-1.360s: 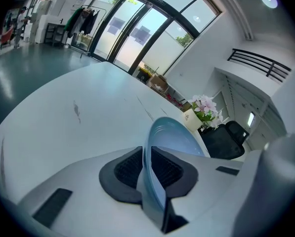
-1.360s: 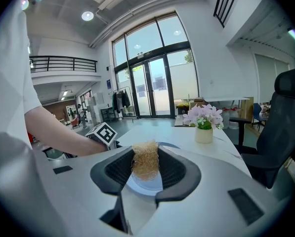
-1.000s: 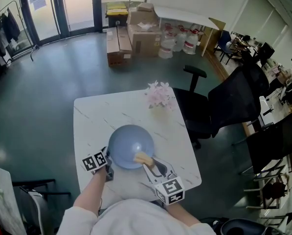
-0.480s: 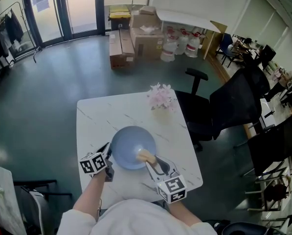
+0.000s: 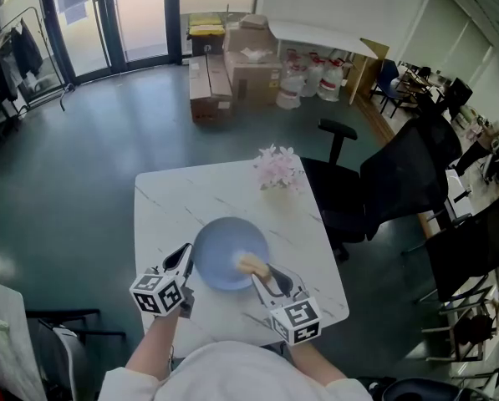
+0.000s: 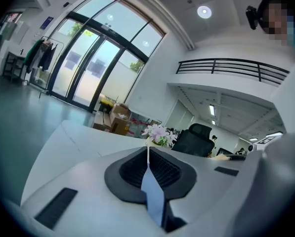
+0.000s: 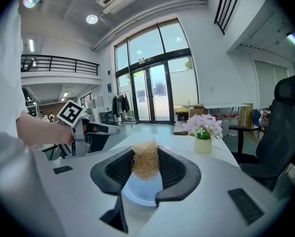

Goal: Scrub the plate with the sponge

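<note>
A round blue plate (image 5: 225, 249) lies on the white marble table (image 5: 170, 203). My left gripper (image 5: 189, 254) is shut on the plate's left rim; the blue rim (image 6: 153, 196) shows edge-on, pinched between its pads. My right gripper (image 5: 257, 270) is shut on a straw-coloured fibre sponge (image 5: 251, 265), which rests on the plate's right part. Looking along the right gripper's jaws, the sponge (image 7: 145, 160) stands between the pads, with the blue plate (image 7: 143, 185) just below it. The left gripper (image 7: 90, 132) and its marker cube appear at the left there.
A small pot of pink flowers (image 5: 275, 167) stands at the table's far right edge. Black office chairs (image 5: 374, 182) crowd the right side of the table. Cardboard boxes (image 5: 232, 65) and water jugs sit far off near the glass doors.
The left gripper and its marker cube have shifted lower and a little left in the head view. The right gripper with the sponge stays on the plate's right part.
</note>
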